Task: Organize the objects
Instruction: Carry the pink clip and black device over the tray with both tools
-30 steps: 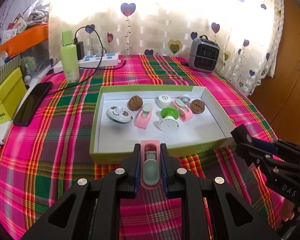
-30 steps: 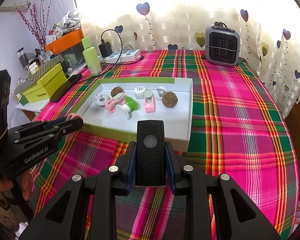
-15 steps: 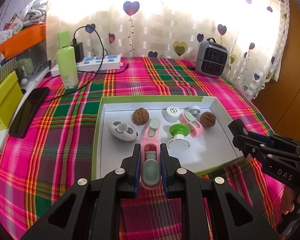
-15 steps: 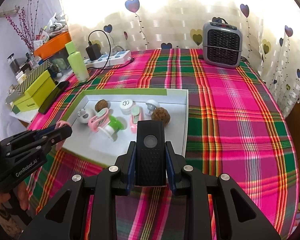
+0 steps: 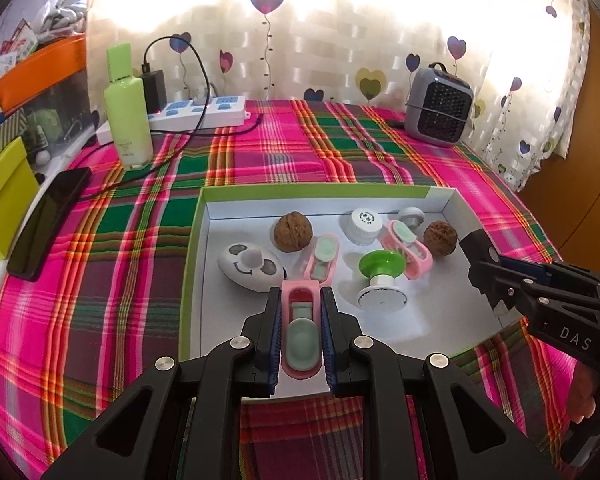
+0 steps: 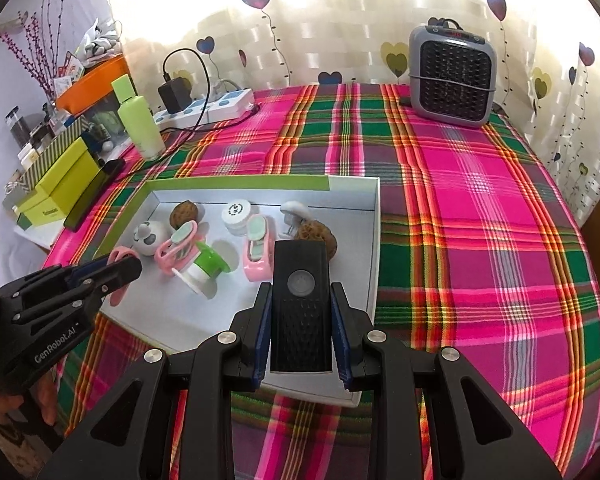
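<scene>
A shallow white box with a green rim [image 5: 194,264] [image 6: 374,240] lies on the plaid cloth. It holds two walnuts [image 5: 293,231], two pink clips [image 5: 323,257], a white cap [image 5: 365,221], a green and white spool [image 5: 381,276], a white oval gadget [image 5: 251,266] and a small white plug. My left gripper [image 5: 300,334] is shut on a pink and green clip [image 5: 301,340] above the box's near part. My right gripper [image 6: 302,320] is shut on a black remote-like device [image 6: 301,312] over the box's near right corner.
A grey heater [image 6: 452,76] stands at the back right. A green bottle [image 5: 127,112], a power strip with charger [image 5: 204,110], a black phone [image 5: 48,220] and yellow-green boxes [image 6: 56,188] lie at the left. Bare cloth lies right of the box.
Both grippers have moved forward over the box with their loads still held. The box and its contents look nearer and larger in both views.
</scene>
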